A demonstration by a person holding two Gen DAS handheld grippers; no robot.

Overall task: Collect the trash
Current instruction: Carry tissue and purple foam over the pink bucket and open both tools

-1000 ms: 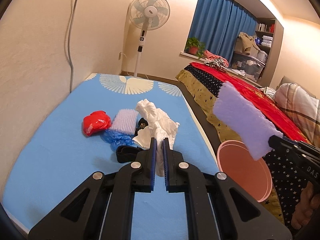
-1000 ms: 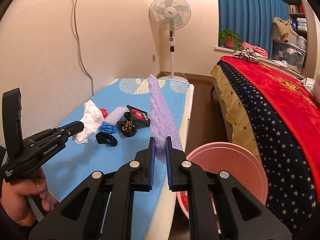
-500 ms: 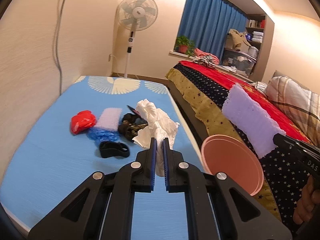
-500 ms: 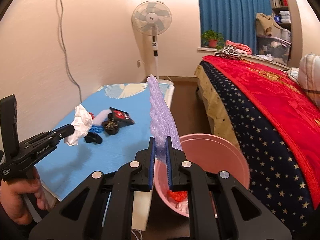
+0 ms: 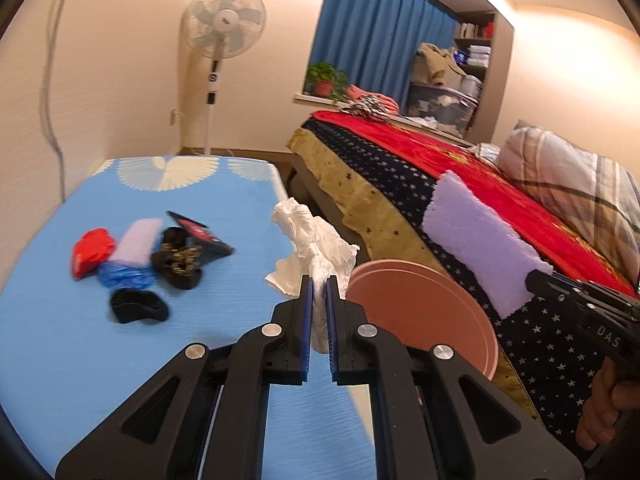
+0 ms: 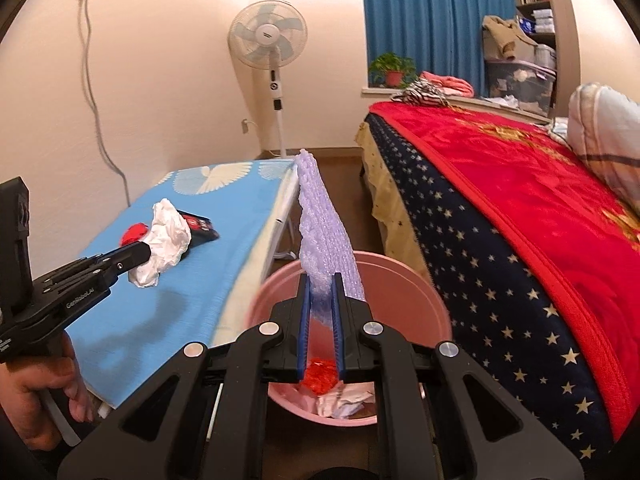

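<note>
My left gripper (image 5: 319, 286) is shut on a crumpled white paper wad (image 5: 316, 240) and holds it above the right edge of the blue table (image 5: 60, 340), beside the pink bin (image 5: 424, 312). It also shows in the right wrist view (image 6: 166, 240). My right gripper (image 6: 322, 284) is shut on a lilac foam sheet (image 6: 324, 232) and holds it over the pink bin (image 6: 420, 292), which has red and white trash inside. The foam sheet also shows in the left wrist view (image 5: 480, 244).
On the blue table lie a red wrapper (image 5: 91, 252), a lilac foam piece (image 5: 136, 240), blue plastic (image 5: 124, 276), a black-gold wrapper (image 5: 180, 260), a black-red packet (image 5: 200, 232) and a black band (image 5: 138, 306). A bed with a red blanket (image 6: 520, 184) stands right; a fan (image 6: 268, 40) behind.
Both grippers have moved right toward the pink bin. The lilac foam sheet is now over the bin's opening and the white wad has reached the table's right edge.
</note>
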